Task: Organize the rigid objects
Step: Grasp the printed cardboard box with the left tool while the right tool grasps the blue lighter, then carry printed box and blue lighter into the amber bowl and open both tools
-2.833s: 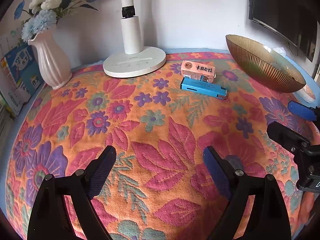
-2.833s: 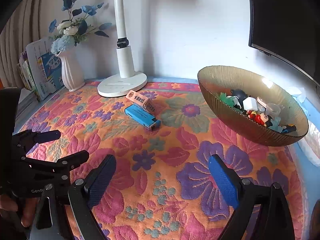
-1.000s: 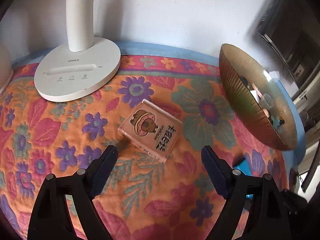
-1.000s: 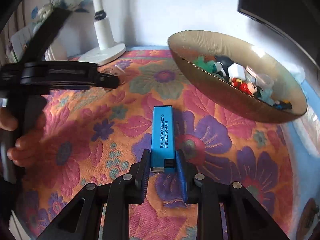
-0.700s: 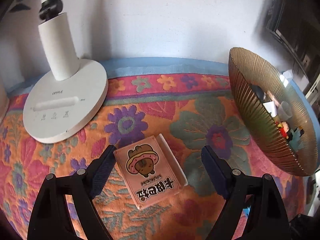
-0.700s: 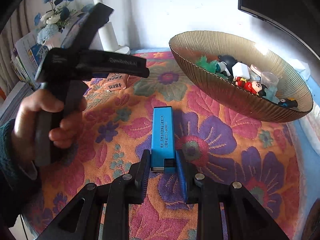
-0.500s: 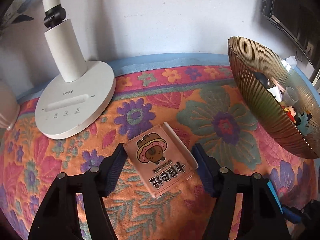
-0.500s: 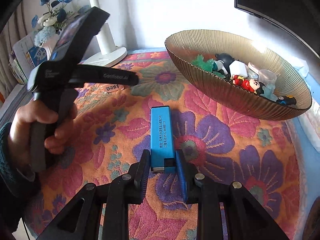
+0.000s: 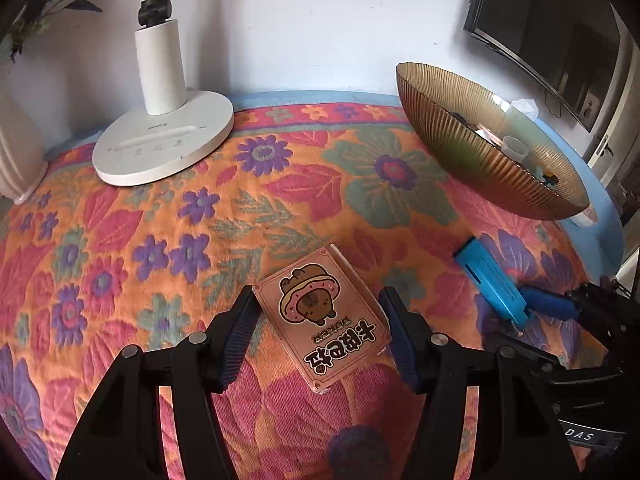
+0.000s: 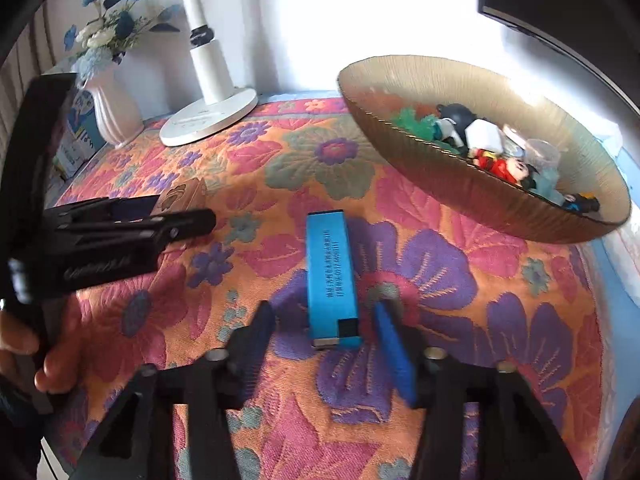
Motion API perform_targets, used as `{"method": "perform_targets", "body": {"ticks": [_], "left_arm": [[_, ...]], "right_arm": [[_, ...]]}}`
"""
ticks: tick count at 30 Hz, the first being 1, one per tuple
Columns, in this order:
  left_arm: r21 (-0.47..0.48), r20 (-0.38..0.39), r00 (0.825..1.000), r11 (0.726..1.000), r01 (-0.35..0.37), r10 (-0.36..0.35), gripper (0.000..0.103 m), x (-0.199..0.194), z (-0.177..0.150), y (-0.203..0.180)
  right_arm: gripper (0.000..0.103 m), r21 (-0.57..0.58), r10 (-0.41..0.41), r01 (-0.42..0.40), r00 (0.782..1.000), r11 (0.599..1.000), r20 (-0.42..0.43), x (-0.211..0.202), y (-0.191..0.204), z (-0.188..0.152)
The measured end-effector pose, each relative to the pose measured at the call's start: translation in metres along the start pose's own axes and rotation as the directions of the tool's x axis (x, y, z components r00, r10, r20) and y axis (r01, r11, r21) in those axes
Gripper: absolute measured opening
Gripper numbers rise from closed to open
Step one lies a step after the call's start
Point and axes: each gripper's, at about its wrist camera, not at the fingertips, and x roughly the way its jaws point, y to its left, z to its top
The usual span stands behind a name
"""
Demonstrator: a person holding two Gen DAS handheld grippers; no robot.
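My left gripper (image 9: 318, 332) is shut on a pink card box (image 9: 322, 318) with a cartoon animal, its pads against both long sides, just over the flowered cloth. My right gripper (image 10: 330, 344) is open; a blue rectangular case (image 10: 332, 274) lies on the cloth between its fingers with gaps on both sides. The case also shows at the right of the left wrist view (image 9: 490, 280). The left gripper and the pink box (image 10: 182, 194) show at the left of the right wrist view.
A ribbed amber glass bowl (image 10: 460, 184) holding several small toys stands at the right rear, also seen in the left wrist view (image 9: 472, 152). A white lamp base (image 9: 164, 144) and a white vase (image 10: 110, 110) stand at the back left. The blue table edge (image 9: 596, 200) runs behind the bowl.
My right gripper has opened and let go of the blue case, which now lies on the cloth. My left gripper has closed on the pink box and drawn it nearer.
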Motion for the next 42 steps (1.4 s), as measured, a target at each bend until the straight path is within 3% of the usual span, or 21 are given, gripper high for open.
{"method": "perform_targets", "body": {"ticks": [3, 5, 6, 9, 15, 21, 25, 28, 29, 30, 36, 39, 41, 42], "left_arm": [[0.022, 0.003, 0.999, 0.999, -0.032, 0.032, 0.059, 0.005, -0.001, -0.011], [0.049, -0.001, 0.999, 0.997, -0.052, 0.052, 0.059, 0.008, 0.002, -0.016], [0.06, -0.001, 0.998, 0.996, -0.059, 0.059, 0.059, 0.009, 0.002, -0.019], [0.085, -0.002, 0.997, 0.994, -0.073, 0.073, 0.059, 0.008, 0.001, -0.024], [0.077, -0.013, 0.999, 0.996, -0.036, 0.037, 0.059, -0.017, -0.019, -0.028], [0.12, -0.046, 0.998, 0.992, 0.049, -0.044, 0.059, -0.045, -0.06, -0.036], [0.166, -0.047, 0.998, 0.985, 0.041, -0.034, 0.061, -0.055, -0.076, -0.044], [0.155, -0.045, 0.999, 0.987, 0.035, -0.029, 0.064, -0.061, -0.082, -0.04], [0.145, -0.044, 0.998, 0.989, 0.042, -0.035, 0.064, -0.065, -0.084, -0.037], [0.135, -0.043, 0.998, 0.99, 0.045, -0.039, 0.065, -0.067, -0.086, -0.035], [0.087, -0.05, 0.996, 0.993, 0.084, -0.08, 0.068, -0.07, -0.086, -0.034], [0.095, -0.063, 0.998, 0.995, 0.025, -0.019, 0.069, -0.061, -0.083, -0.045], [0.111, -0.043, 0.999, 0.994, -0.012, 0.017, 0.062, -0.06, -0.083, -0.051], [0.116, -0.034, 0.999, 0.993, -0.037, 0.041, 0.047, -0.06, -0.083, -0.053]], "right_arm": [[0.057, -0.04, -0.065, 0.064, 0.998, 0.997, 0.0, 0.003, 0.011, 0.003], [0.055, -0.042, -0.06, 0.06, 0.998, 0.997, 0.004, 0.002, 0.01, 0.002], [0.046, -0.036, -0.046, 0.046, 0.999, 0.998, 0.007, 0.001, 0.009, 0.001], [0.034, -0.041, -0.043, 0.044, 0.999, 0.998, 0.02, -0.003, 0.009, -0.001], [0.024, -0.054, -0.012, 0.013, 1.0, 0.998, 0.02, -0.015, 0.011, -0.012], [0.024, 0.007, 0.054, -0.054, 0.998, 0.999, 0.02, -0.044, 0.013, -0.054], [0.025, 0.03, 0.069, -0.07, 0.997, 0.997, 0.029, -0.053, 0.016, -0.072], [0.042, 0.09, 0.137, -0.139, 0.99, 0.986, 0.029, -0.057, 0.01, -0.076], [0.053, 0.107, 0.152, -0.154, 0.988, 0.982, 0.031, -0.058, 0.008, -0.077], [0.055, 0.121, 0.15, -0.152, 0.988, 0.981, 0.033, -0.059, 0.007, -0.077], [0.055, 0.091, 0.023, -0.025, 1.0, 0.996, 0.016, -0.051, 0.023, -0.068], [0.052, 0.031, -0.088, 0.088, 0.996, 0.996, 0.017, -0.043, 0.038, -0.062], [0.037, 0.003, -0.103, 0.103, 0.994, 0.995, 0.029, -0.043, 0.044, -0.062], [0.03, -0.019, -0.114, 0.115, 0.993, 0.993, 0.037, -0.045, 0.048, -0.063]]}}
